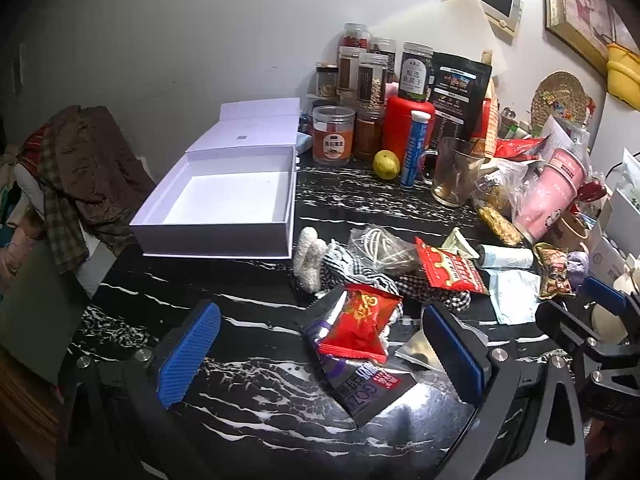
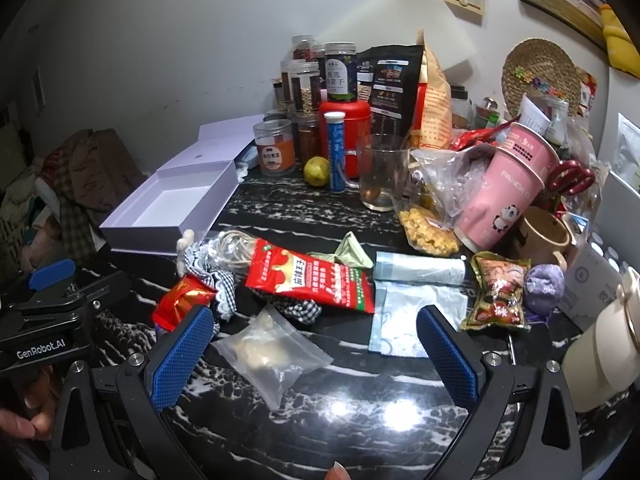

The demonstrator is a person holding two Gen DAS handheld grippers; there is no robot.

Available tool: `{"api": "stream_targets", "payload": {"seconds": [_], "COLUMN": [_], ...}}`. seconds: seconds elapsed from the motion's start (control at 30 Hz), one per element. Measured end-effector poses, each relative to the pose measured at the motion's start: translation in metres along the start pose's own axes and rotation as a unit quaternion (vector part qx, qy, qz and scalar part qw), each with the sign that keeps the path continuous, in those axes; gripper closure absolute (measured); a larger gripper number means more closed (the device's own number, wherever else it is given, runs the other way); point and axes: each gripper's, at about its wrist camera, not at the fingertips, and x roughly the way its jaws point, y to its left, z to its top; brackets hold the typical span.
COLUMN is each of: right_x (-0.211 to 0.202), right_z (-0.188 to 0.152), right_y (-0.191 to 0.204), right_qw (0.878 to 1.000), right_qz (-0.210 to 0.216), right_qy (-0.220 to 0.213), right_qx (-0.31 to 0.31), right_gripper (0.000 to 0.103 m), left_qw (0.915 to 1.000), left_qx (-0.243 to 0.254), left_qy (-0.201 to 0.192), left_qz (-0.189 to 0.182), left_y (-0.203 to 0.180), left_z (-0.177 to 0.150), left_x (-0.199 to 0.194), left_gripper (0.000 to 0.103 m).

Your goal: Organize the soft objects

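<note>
The red snack packet [image 1: 359, 327] is seen lying between the spread jaws of the left gripper [image 1: 320, 356], on top of a dark pouch [image 1: 360, 384] (both could be pinched together, being stacked). The white box [image 1: 224, 200] is set ahead and to the left, empty. The right gripper [image 2: 316, 356] is likewise held wide, nothing gripped, a clear bag [image 2: 268, 350] just inside its left pad

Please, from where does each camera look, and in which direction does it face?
Left wrist: on the left gripper, angled down at the red snack packet and the white box; own open blue pads show.
Right wrist: on the right gripper, angled down at the clear bag; fingertips show.
Shared: packet, box.
</note>
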Motion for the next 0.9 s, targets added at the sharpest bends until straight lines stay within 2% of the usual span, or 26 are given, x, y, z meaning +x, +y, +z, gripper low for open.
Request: {"api": "stream_targets", "payload": {"seconds": [0.9], "right_x": [-0.0020], "right_z": [-0.0043], "right_y": [-0.0074], "right_qw": [1.000], "right_qz": [-0.002], "right_qy": [-0.002], "right_qx": [-0.003], "right_gripper": [0.000], "left_qw": [0.9999], "left_qx": [0.003], "left_qy": [-0.006], "left_qz": [0.016], "left_y": [-0.0023], "left_z": [0.0033], "left_x": [-0.0069], "left_gripper": [0.000]}}
